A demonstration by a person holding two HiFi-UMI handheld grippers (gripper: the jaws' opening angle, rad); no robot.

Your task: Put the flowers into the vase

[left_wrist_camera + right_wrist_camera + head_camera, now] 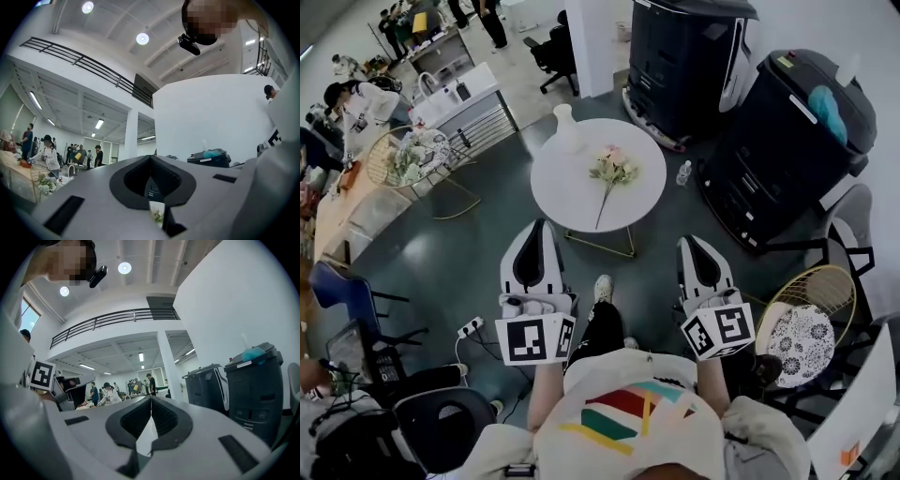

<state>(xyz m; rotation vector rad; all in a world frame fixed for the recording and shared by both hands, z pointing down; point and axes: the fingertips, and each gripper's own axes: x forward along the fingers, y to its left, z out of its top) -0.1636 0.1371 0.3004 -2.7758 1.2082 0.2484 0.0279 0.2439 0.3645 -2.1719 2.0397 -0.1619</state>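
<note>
Nearest, the white left gripper (539, 225) and the white right gripper (690, 240) have their jaws pressed together on nothing. Beyond them, on the round white table (567, 202), the pale pink flower sprig (612, 169) lies flat, well apart from the white narrow-necked vase (566, 127) near the far rim. A stem catching that mouth could tip it, and the thin stem could slip from a pinch.

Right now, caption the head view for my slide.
Left gripper and right gripper, both shut, face a table bearing flowers and vase.

a round white table (572, 192) sits upper centre of the frame. a white vase (566, 127) stands at its upper-left edge; flowers (612, 169) lie flat near its middle, stem pointing to the lower left.
</note>
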